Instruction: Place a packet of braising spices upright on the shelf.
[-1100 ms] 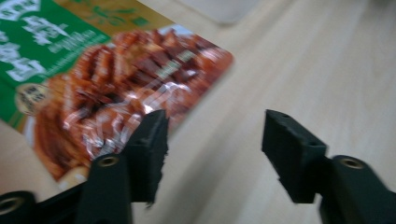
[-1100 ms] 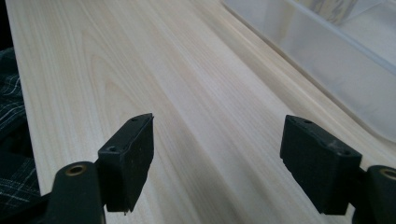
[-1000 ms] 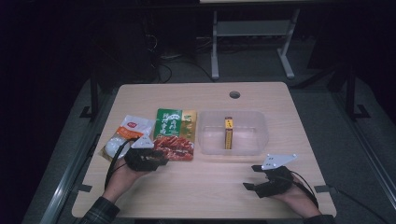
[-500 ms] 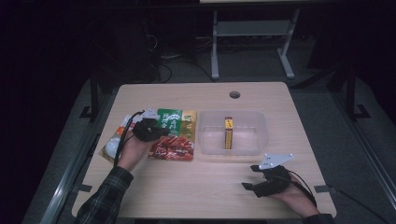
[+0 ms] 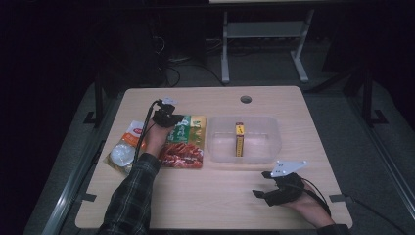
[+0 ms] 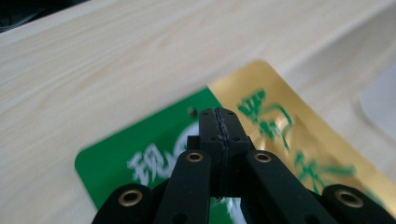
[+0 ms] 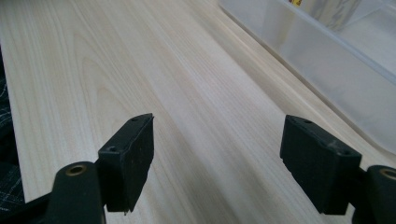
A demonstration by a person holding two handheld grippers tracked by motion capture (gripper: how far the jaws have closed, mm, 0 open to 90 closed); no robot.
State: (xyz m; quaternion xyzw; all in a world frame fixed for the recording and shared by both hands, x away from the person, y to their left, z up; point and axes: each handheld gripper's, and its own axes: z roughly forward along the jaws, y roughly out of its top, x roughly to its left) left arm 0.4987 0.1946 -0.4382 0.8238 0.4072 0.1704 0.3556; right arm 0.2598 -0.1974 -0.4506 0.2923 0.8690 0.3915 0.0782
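Where the counter (image 5: 215, 196) carries its goods, the stock reads as follows.

Green-and-gold pouch (image 5: 185, 141): lies flat at left of centre, just beside the tub. Its far edge, with a small punched hole, sits under the left gripper (image 5: 172, 119). In the left gripper view the pouch (image 6: 280, 116) spreads beneath the black jaws, green to one side and gold to the other.

Left gripper (image 6: 219, 122): jaws pressed together, pad against pad, having just been closing. Whether a fold of the pouch is caught between them cannot be told. A plaid sleeve (image 5: 132, 196) leads up to it.

Tub (image 5: 243, 156): clear plastic, at centre right, holding a slim yellow box (image 5: 239, 139) set on edge.

Orange-and-white packet (image 5: 126, 147): at the left edge, beside the pouch, partly behind the forearm.

Right gripper (image 5: 266, 188): rests near the front right of the counter, well apart from the pouch. Its jaws stand wide with bare wood between them, the tub's wall (image 7: 327, 60) off to one side.

Round hole (image 5: 245, 99): in the counter's far part.
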